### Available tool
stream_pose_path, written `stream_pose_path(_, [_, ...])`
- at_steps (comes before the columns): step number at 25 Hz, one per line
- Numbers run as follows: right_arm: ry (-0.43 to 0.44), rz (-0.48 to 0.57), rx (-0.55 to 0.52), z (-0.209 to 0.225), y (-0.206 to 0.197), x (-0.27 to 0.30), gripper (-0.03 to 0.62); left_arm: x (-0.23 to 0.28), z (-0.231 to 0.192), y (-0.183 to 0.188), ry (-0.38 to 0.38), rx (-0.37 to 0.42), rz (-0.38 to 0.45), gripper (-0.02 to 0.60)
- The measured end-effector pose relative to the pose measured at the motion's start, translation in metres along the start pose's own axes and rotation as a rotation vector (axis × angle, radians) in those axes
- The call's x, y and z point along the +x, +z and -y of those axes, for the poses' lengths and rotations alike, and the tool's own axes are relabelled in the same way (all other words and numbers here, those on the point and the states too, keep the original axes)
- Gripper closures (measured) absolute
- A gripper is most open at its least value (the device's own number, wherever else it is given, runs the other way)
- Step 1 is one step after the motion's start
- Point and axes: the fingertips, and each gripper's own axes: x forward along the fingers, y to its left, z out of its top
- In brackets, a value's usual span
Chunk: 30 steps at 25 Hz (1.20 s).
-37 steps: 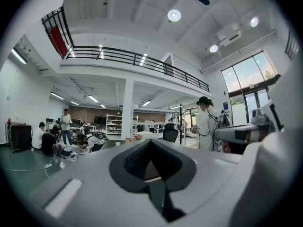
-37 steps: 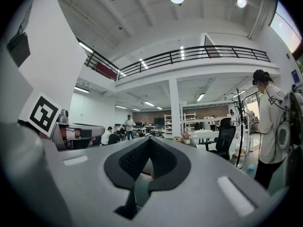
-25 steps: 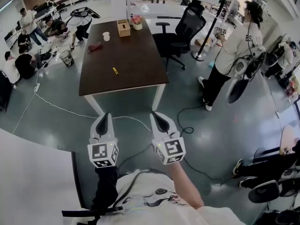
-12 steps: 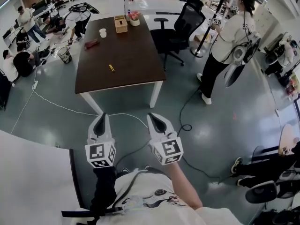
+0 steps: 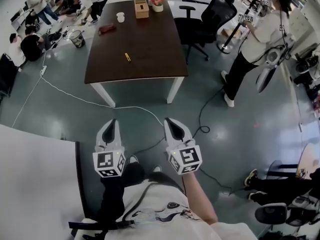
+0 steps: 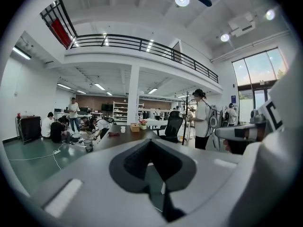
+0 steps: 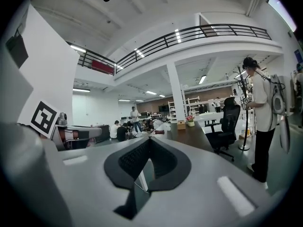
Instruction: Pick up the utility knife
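Note:
The utility knife [image 5: 127, 57] is a small yellow stick lying on the dark brown table [image 5: 150, 59], far ahead of me across the floor. Both grippers hang low over the grey floor, well short of the table's near edge. My left gripper [image 5: 111, 123] is shut with nothing in it, and my right gripper [image 5: 170, 121] beside it is shut and empty too. In the left gripper view the table top [image 6: 124, 135] shows just over the shut jaws. In the right gripper view the table [image 7: 191, 130] lies ahead to the right. The knife is too small to make out in either gripper view.
On the table stand a wooden tissue box [image 5: 141, 8], a flower pot [image 5: 157, 1], a white cup [image 5: 120, 17] and a red object [image 5: 106, 29]. A black office chair [image 5: 210, 19] and a standing person [image 5: 260, 39] are right of it. Cables [image 5: 125, 108] cross the floor; a white surface [image 5: 35, 184] is at my left.
The table and knife have shifted right and slightly nearer in the head view as I moved. Both grippers stay side by side, still shut and empty.

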Motion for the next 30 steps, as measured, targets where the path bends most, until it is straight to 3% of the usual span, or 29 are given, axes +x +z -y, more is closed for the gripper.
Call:
stream_pose_path(7, [0.024, 0.005, -0.010, -0.008, 0.011, 0.064, 0.592, 0.052, -0.036, 0.012, -0.016, -0.001, 0.016, 0.584])
stream_pose_path(14, [0.006, 0.042, -0.001, -0.004, 0.046, 0.158, 0.592, 0.127, -0.090, 0.042, -0.069, 0.005, 0.043, 0.584])
stream_pose_path(20, [-0.020, 0.005, 0.002, -0.008, 0.049, 0.212, 0.592, 0.165, -0.140, 0.041, -0.071, -0.023, 0.005, 0.584])
stream_pose_path(30, [-0.048, -0.062, 0.026, 0.033, 0.042, 0.265, 0.592, 0.235, -0.151, 0.032, -0.098, -0.066, -0.039, 0.584])
